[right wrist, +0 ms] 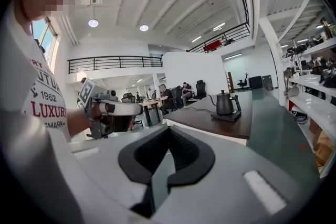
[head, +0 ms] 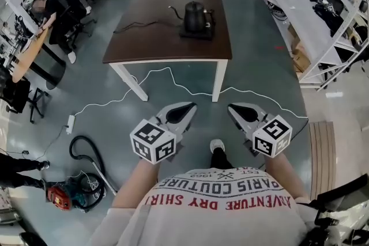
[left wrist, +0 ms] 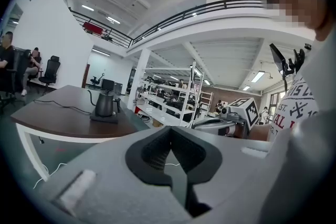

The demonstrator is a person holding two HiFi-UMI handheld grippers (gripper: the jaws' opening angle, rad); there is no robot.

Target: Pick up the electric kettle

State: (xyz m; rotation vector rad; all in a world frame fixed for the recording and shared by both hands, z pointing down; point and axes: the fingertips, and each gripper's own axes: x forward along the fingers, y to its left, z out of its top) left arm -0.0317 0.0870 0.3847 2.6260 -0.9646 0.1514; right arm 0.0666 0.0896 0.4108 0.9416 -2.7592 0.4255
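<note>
Well, both grippers are empty: the left gripper [head: 187,109] and right gripper [head: 235,110] each have their jaws pressed together w/ nothing between. They're held side by side in front of the person, well short of the table [head: 150,37].

The electric kettle [head: 195,15] sits on its base [head: 196,34] toward the table's far right. It's black, w/ the gooseneck spout [head: 176,9] pointing left and the handle [head: 209,17] on the right. A cord [head: 138,25] trails left across the top.

Judging by looks, it's a stiff metal body, smooth and prob. slippery. It'd be heavier w/ water inside, which can't be told from here. The best hold is the handle, approx. mid-height, lifting straight up so the base stays put. The spout is thin and no place to grab.

Writing: no brand is legible on the kettle at this range. The person's shirt [head: 225,193] reads "COUTURE" and "DRY SHIRT" in the head view, "1962" in the right gripper view.
</note>
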